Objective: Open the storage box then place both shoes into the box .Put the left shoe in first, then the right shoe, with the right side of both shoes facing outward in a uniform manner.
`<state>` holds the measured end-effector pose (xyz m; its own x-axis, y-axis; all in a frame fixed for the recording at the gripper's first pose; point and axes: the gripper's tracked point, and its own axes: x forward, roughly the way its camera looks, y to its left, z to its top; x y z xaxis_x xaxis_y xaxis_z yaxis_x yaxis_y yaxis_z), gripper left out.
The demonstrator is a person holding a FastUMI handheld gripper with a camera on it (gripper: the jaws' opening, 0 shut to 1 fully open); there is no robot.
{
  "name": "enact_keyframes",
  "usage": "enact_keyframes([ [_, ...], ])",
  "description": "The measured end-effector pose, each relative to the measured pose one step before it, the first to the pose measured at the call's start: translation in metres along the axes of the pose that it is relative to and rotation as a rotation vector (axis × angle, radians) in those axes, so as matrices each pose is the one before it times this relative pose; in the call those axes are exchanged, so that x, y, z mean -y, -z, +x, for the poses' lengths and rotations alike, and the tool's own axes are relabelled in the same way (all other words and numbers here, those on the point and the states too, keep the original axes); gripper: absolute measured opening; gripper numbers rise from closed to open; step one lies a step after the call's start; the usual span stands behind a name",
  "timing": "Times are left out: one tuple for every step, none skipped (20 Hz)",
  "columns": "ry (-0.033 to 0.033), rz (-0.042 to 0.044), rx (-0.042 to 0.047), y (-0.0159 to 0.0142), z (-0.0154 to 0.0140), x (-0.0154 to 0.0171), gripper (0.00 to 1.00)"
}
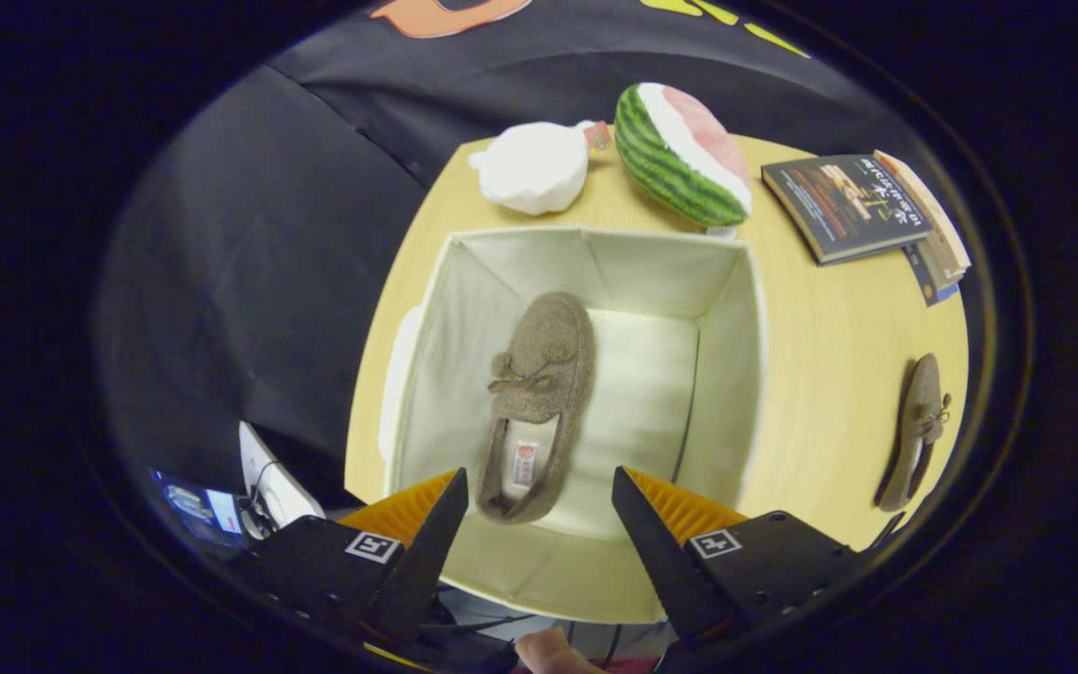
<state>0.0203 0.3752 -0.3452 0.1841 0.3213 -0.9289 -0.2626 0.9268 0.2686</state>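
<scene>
The fingers point(539, 496) stand wide apart and hold nothing, poised above the near rim of the open box point(745, 374). Inside it lies 1 brown shoe point(539, 393), resting on the box floor toward the left wall, its long axis running from about 6 o'clock (heel, with the pale insole showing) to 12 o'clock (toe). The heel sits just ahead of the fingers, roughly between their tips in this view, though clearly lower down.

The second shoe point(918, 431) is the thing the next move turns on, I judge, since 1 shoe is already in the box. It lies on the table point(838, 318) outside the box, at about 3 o'clock from the fingers, well apart from them and beyond the box's right wall. It rests on its side (sole edge toward the box, small bow facing away), long axis again near 6 to 12 o'clock, so roughly parallel to the shoe inside. Reaching it would call for swinging right over the box wall.

It looks like soft, fuzzy brown felt, slim and low, likely easy to pinch at the heel collar.

Beyond the box, at 12 o'clock, sit a white bundle point(534, 168), a watermelon toy point(679, 154) and, at 1 o'clock, books point(852, 201).
</scene>
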Motion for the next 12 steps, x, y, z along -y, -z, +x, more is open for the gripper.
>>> enact_keyframes([
  [-0.01553, -0.0041, 0.01737, 0.00074, -0.01597, 0.00674, 0.96],
  [-0.01351, 0.00397, 0.00878, 0.0033, -0.01399, 0.00711, 0.96],
  [-0.01132, 0.00869, 0.00689, 0.00335, -0.01345, 0.01135, 0.96],
  [-0.00478, 0.00994, 0.00735, 0.00132, -0.01079, 0.01547, 0.96],
  [0.00281, 0.0056, 0.00559, 0.00116, -0.00997, 0.01907, 0.96],
  [0.0078, 0.00559, 0.01149, 0.00038, -0.00763, 0.02183, 0.96],
  [0.00751, 0.00953, 0.01327, -0.00038, -0.00513, 0.02208, 0.96],
  [0.01723, 0.01125, 0.00143, 0.00001, -0.00292, 0.02452, 0.96],
  [0.01746, 0.01773, -0.00246, 0.00171, -0.0033, 0.02619, 0.96],
  [0.01811, 0.01623, 0.00157, -0.00081, -0.00115, 0.02433, 0.96],
  [0.02565, 0.01338, 0.00361, -0.00256, -0.00066, 0.02681, 0.96],
  [0.0359, 0.00844, 0.00423, -0.00166, 0.00127, 0.0279, 0.96],
])
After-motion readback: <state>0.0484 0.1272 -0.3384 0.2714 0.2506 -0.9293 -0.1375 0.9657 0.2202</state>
